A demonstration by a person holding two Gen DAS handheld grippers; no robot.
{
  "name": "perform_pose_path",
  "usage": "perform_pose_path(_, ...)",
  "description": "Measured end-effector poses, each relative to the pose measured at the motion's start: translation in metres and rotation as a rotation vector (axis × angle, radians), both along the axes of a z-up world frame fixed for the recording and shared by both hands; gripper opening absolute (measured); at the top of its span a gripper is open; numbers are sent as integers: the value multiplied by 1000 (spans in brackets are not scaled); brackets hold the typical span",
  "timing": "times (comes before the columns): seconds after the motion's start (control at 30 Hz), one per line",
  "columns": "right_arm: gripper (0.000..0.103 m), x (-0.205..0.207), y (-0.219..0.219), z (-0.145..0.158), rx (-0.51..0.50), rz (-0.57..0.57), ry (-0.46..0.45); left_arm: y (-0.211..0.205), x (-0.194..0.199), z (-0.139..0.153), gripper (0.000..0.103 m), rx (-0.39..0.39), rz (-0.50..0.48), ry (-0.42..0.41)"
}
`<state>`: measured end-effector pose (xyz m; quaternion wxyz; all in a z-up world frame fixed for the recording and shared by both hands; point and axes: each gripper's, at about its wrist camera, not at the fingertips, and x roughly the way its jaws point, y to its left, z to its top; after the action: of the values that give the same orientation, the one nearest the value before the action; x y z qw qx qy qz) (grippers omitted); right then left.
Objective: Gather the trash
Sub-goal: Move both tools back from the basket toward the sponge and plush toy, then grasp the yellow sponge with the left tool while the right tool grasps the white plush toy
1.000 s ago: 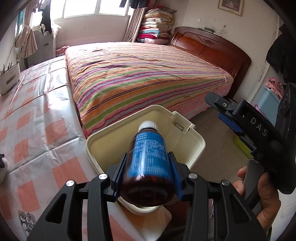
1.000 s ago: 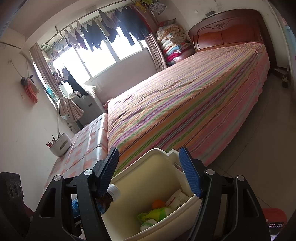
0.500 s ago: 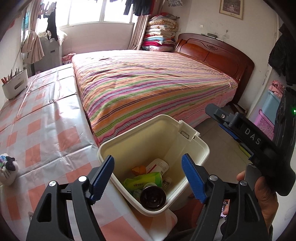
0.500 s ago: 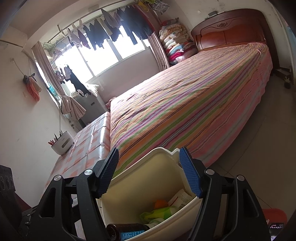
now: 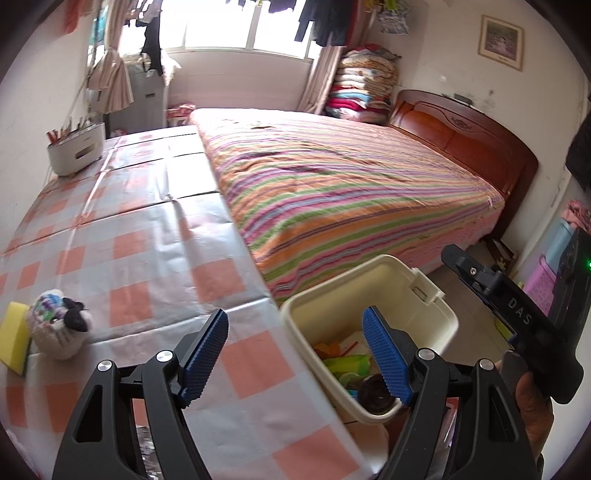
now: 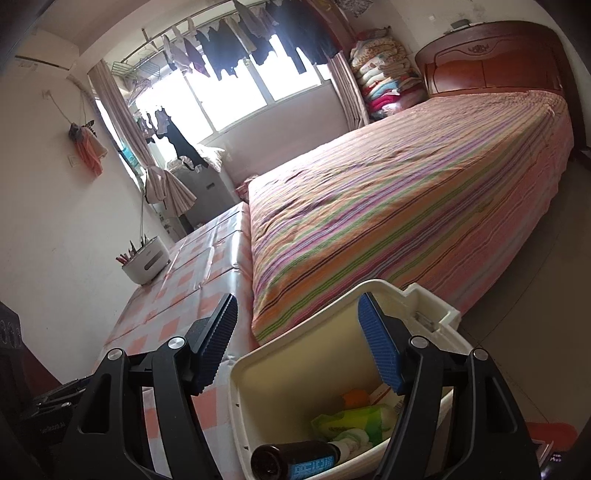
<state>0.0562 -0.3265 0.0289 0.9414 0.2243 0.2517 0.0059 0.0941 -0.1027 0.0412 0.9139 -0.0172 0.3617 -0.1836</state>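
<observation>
left claw (image 5: 295, 356) spread wide, empty, right claw (image 6: 297, 343) agape

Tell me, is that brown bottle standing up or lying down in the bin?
Lying down: the brown bottle rests on its side atop the trash in the cream bin.

Daylight pours through the wide window (image 6: 236, 96), dark laundry (image 6: 258, 33) hanging across it. A striped multicoloured bedspread (image 5: 343, 192) covers the bed, carved reddish wooden headboard (image 5: 465, 147) behind, folded quilts (image 5: 364, 88) stacked in the corner.
</observation>
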Motion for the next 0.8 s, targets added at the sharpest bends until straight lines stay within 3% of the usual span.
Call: perform_pose_path(0.8, 67, 54, 190, -13, -115, 414, 70, 184, 1, -6, 73, 0, 349, 26)
